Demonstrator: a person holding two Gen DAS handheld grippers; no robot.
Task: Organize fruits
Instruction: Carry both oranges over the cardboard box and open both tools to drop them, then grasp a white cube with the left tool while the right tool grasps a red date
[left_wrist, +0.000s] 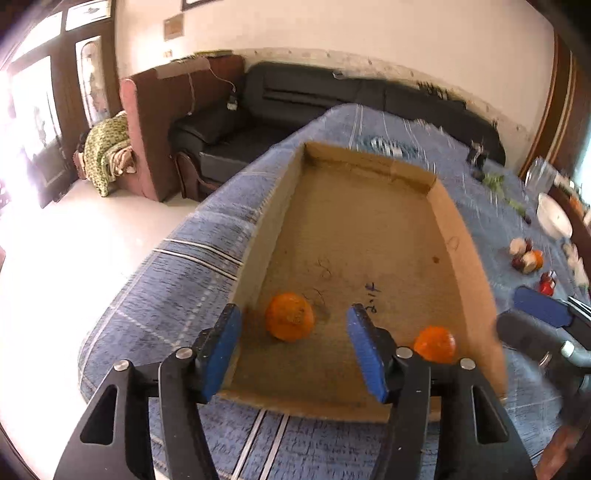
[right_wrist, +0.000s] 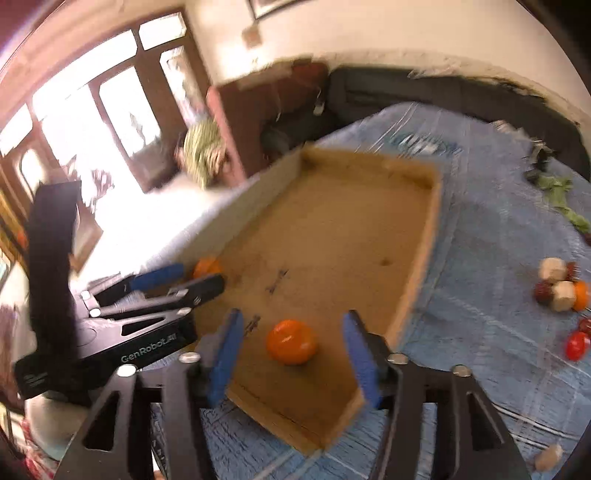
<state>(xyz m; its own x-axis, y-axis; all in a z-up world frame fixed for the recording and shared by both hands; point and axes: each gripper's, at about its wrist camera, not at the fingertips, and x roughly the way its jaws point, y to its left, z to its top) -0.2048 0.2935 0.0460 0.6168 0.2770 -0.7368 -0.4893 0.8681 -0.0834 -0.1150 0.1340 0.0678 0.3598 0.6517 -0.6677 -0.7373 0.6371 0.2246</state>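
Observation:
Two oranges lie on the floor of a shallow cardboard box (left_wrist: 476, 258) on a blue checked cloth. My left gripper (left_wrist: 293, 314) is open above the box's near end, and one orange (left_wrist: 290, 317) rests between its blue pads, clear of both. The second orange (left_wrist: 434, 343) lies by the box's right wall. In the right wrist view that second orange (right_wrist: 291, 341) sits between the open pads of my right gripper (right_wrist: 292, 315), touching neither. There the left gripper (right_wrist: 177, 277) reaches in from the left over the first orange (right_wrist: 207, 266).
A heap of small fruits (right_wrist: 561, 291) and a red one (right_wrist: 576, 345) lie on the cloth right of the box. A white bowl (left_wrist: 554, 216) and green leaves (right_wrist: 557, 192) sit farther back. The table drops off at left; a dark sofa (left_wrist: 332, 96) stands behind.

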